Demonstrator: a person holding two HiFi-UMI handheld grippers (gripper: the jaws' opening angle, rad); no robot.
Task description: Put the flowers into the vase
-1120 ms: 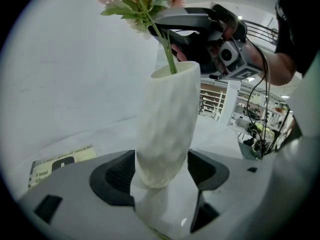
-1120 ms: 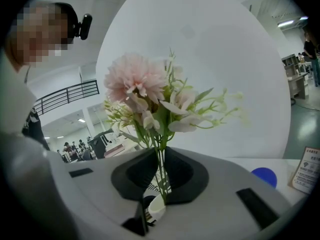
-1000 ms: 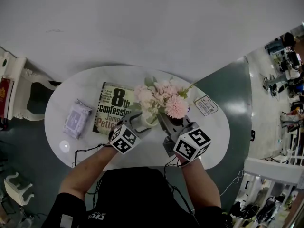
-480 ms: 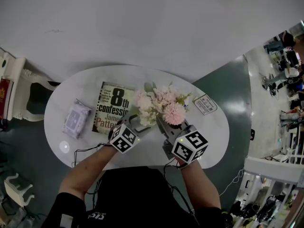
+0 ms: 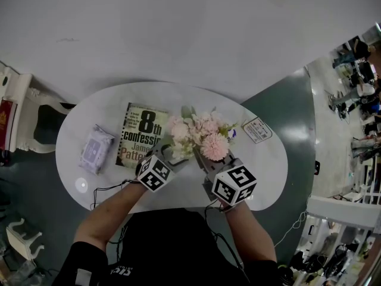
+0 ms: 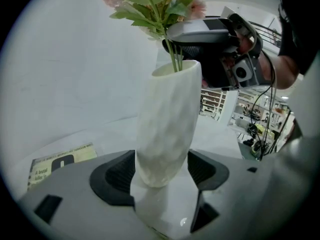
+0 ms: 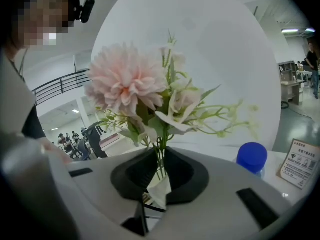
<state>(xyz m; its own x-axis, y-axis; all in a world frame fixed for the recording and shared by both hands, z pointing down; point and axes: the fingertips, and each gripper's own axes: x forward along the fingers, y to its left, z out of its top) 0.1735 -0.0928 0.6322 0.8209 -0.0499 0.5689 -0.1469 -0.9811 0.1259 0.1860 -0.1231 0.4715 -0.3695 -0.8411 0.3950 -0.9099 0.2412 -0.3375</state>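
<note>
Mostly pale-pink, green-stemmed flowers (image 7: 125, 84); vase (image 6: 167, 124) white, dimpled, tall, tapering downward.

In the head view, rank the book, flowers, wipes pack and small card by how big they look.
1. The book and flowers look about alike. The flowers sit higher, nearer the camera, so I won't rank them.
2. The wipes pack.
3. The card.

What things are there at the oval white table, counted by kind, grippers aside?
Paperback book, yellow-green cover: 1
Purple soft wipes packet: 1
White faceted vase: 1
Bunch of pink flowers, green stems: 1
Small white printed card: 1
Bottle with blue cap: 1
Total: 6
</note>
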